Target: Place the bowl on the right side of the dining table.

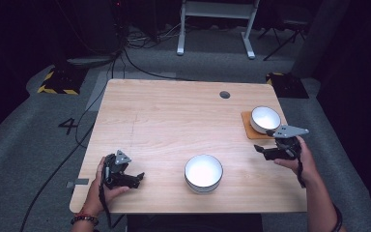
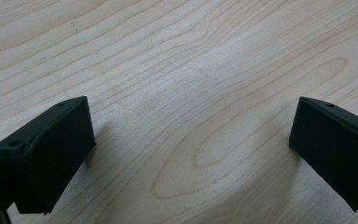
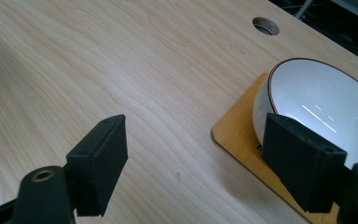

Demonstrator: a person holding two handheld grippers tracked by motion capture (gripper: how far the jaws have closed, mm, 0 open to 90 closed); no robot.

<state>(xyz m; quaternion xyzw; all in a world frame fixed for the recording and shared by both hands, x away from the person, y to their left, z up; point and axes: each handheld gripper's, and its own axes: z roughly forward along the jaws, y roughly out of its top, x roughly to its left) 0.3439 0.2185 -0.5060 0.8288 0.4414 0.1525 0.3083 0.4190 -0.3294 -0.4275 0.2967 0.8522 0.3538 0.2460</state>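
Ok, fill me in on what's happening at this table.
A person sits at a wooden table with a hand-held gripper in each hand. The right hand-held gripper is open and empty, just beside a white bowl that sits on a small wooden board at the table's far right. The left hand-held gripper is open too, low over bare wood near the front left. A second white bowl stands untouched near the front edge, between the two.
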